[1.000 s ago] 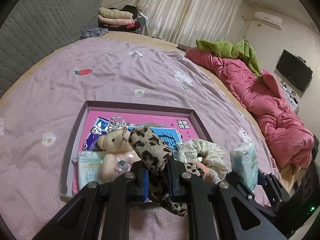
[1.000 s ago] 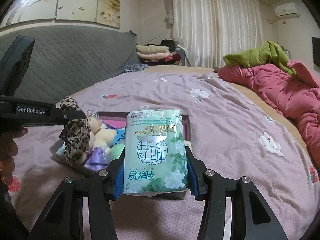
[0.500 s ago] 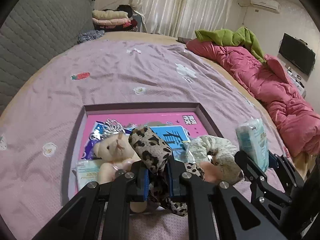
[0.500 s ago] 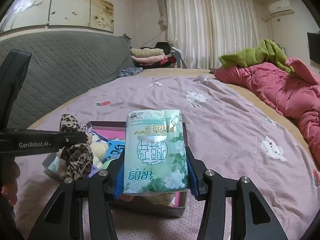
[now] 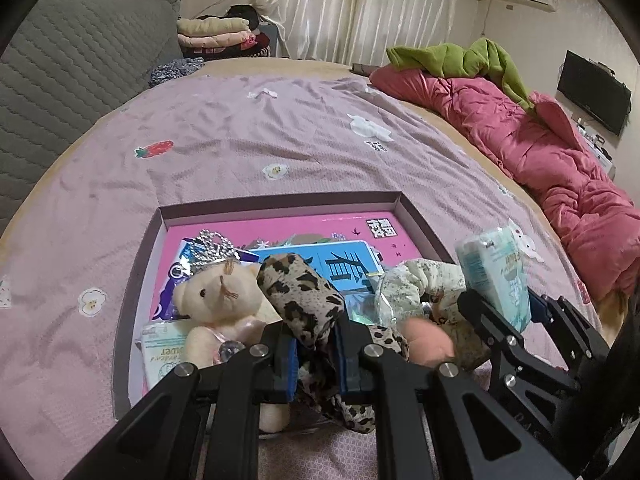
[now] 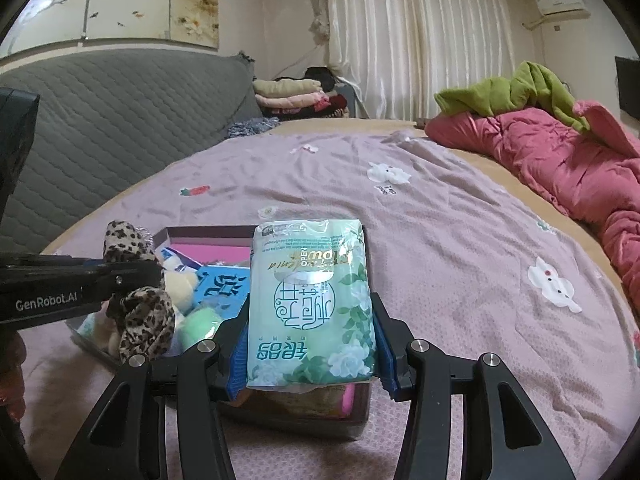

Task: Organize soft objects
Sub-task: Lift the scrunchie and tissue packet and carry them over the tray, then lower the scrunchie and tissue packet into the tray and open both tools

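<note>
My left gripper (image 5: 315,354) is shut on a leopard-print scrunchie (image 5: 304,296), held above the near end of a shallow box (image 5: 280,202) with a pink bottom. In the box lie a cream teddy bear (image 5: 218,300), a floral scrunchie (image 5: 416,284), a tissue pack (image 5: 162,354) and a blue card. My right gripper (image 6: 308,344) is shut on a green tissue pack (image 6: 310,304), upright above the box's near right corner (image 6: 356,420). In the left wrist view that pack (image 5: 496,280) shows at the right; the leopard scrunchie (image 6: 140,308) shows at the left of the right wrist view.
The box sits on a mauve bedspread (image 5: 240,140) with small prints. A red quilt (image 5: 560,152) with a green garment (image 5: 460,58) lies along the right side. Folded clothes (image 5: 216,34) are stacked at the far end beside a grey padded headboard (image 5: 68,64).
Both grippers have moved forward and slightly down over the box, which now shows lower and nearer in both views. Each still grips its item.
</note>
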`<state>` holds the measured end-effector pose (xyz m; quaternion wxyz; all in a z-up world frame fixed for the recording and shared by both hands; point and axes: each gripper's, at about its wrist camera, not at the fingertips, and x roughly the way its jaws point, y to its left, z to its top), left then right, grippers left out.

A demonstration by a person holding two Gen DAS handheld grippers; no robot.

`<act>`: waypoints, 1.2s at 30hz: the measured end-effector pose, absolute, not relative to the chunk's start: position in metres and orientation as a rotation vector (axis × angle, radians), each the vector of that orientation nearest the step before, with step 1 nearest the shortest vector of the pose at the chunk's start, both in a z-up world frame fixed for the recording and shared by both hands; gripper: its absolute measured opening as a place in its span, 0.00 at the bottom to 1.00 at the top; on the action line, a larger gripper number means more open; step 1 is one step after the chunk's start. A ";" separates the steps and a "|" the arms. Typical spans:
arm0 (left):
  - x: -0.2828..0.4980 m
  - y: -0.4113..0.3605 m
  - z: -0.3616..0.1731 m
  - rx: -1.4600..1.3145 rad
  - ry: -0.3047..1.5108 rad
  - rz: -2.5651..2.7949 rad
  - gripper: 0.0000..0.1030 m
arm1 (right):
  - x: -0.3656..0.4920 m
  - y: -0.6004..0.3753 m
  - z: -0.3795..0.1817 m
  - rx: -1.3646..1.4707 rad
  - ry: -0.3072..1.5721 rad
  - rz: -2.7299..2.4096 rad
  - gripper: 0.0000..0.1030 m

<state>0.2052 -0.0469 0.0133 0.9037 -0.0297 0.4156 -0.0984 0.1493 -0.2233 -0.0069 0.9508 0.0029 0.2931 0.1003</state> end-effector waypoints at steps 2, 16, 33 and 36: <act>0.206 -0.050 0.011 -0.055 0.863 -0.207 0.14 | 0.151 -0.223 -0.009 0.002 0.606 0.205 0.51; 0.216 -0.057 -0.009 -0.027 0.911 -0.202 0.19 | 0.166 -0.220 -0.035 -0.005 0.714 0.239 0.52; 0.211 -0.038 0.016 -0.103 0.819 -0.180 0.59 | 0.148 -0.224 -0.013 0.021 0.595 0.272 0.69; 0.208 -0.032 0.024 -0.122 0.790 -0.177 0.59 | 0.139 -0.227 -0.001 0.027 0.536 0.266 0.70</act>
